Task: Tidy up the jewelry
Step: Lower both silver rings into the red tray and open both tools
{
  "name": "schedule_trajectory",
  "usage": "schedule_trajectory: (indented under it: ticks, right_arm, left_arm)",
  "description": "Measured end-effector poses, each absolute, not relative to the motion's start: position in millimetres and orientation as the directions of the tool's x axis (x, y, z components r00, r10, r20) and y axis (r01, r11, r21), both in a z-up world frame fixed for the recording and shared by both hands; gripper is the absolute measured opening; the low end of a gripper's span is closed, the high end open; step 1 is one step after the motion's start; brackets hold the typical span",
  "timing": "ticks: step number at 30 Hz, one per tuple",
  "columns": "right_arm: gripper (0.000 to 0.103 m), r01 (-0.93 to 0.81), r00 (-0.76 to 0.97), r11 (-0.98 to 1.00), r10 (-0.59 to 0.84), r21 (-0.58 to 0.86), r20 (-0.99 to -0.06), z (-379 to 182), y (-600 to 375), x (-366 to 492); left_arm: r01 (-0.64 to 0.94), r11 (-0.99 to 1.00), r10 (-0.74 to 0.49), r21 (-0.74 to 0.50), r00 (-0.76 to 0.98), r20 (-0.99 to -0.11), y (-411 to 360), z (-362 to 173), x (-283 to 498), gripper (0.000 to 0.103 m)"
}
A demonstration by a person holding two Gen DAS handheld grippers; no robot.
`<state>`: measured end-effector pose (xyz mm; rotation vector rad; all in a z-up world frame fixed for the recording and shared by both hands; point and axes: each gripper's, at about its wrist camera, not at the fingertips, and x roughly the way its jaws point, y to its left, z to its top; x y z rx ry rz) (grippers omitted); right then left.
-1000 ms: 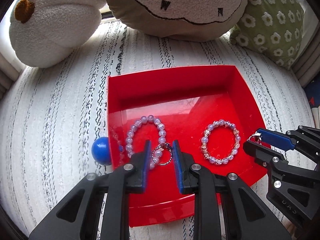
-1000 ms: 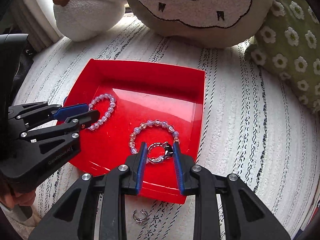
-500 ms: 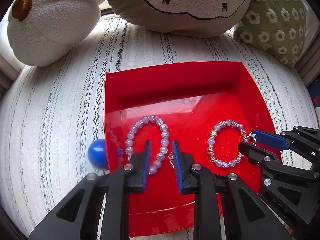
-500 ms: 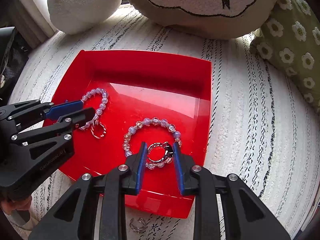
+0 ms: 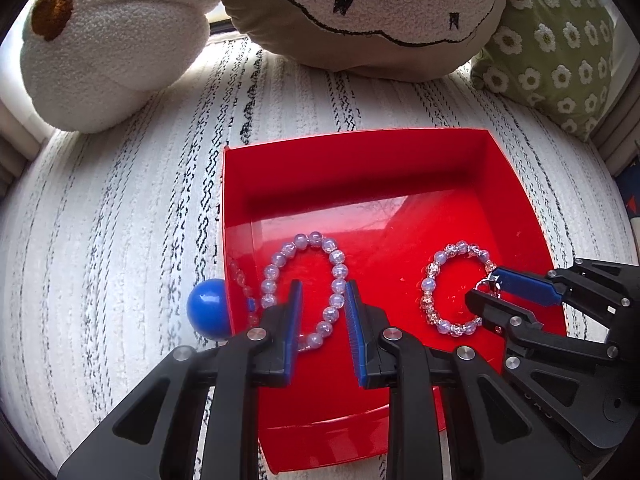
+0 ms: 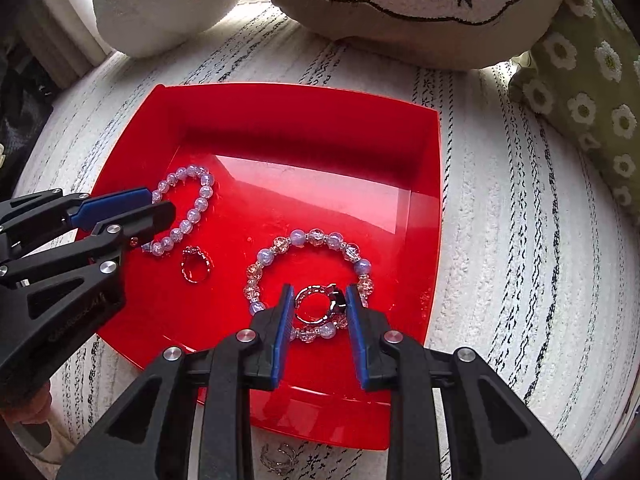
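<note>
A red tray (image 5: 360,168) (image 6: 304,120) lies on a striped white cover. It holds a lilac bead bracelet (image 5: 340,272) (image 6: 204,196) on the left, a mixed bead bracelet (image 5: 430,284) (image 6: 316,236) on the right and a small silver ring (image 6: 196,266) between them. My left gripper (image 5: 322,316) (image 6: 160,210) is open and empty over the lilac bracelet. My right gripper (image 6: 316,312) (image 5: 486,288) is shut on a silver ring with a dark stone (image 6: 320,304), held over the mixed bracelet.
A blue ball (image 5: 208,308) rests against the tray's left wall. Another silver ring (image 6: 276,456) lies on the cover in front of the tray. A white plush (image 5: 108,48), a sheep cushion (image 5: 380,12) and a green flowered cushion (image 5: 560,48) stand behind.
My left gripper let go of the small silver ring, which now lies in the tray, and drew back. My right gripper moved forward over the tray with its ring.
</note>
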<state>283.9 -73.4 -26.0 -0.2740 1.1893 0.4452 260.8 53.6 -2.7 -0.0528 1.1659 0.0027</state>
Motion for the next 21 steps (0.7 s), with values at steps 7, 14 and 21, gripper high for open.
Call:
schedule_trajectory:
  ticks: [7,14,21]
  right_arm:
    - [0.026,-0.471,0.305,0.882,0.183,0.019,-0.935,-27.1,-71.9,284.7]
    - [0.026,-0.466,0.307,0.884,0.175,0.013,-0.935,-26.6,-71.9,284.9]
    - [0.026,-0.459,0.313,0.888,0.174,0.011,-0.934,-26.5,-72.8,284.8]
  left_arm:
    - [-0.021,0.999,-0.027,-0.039,0.409,-0.912,50.5,4.0,256.9,0.020]
    - [-0.028,0.999,-0.031,-0.047,0.407,-0.913,52.7,5.2,257.4,0.020]
    - [-0.024,0.999,-0.033,-0.047,0.417,-0.908,51.9,10.2,257.2,0.020]
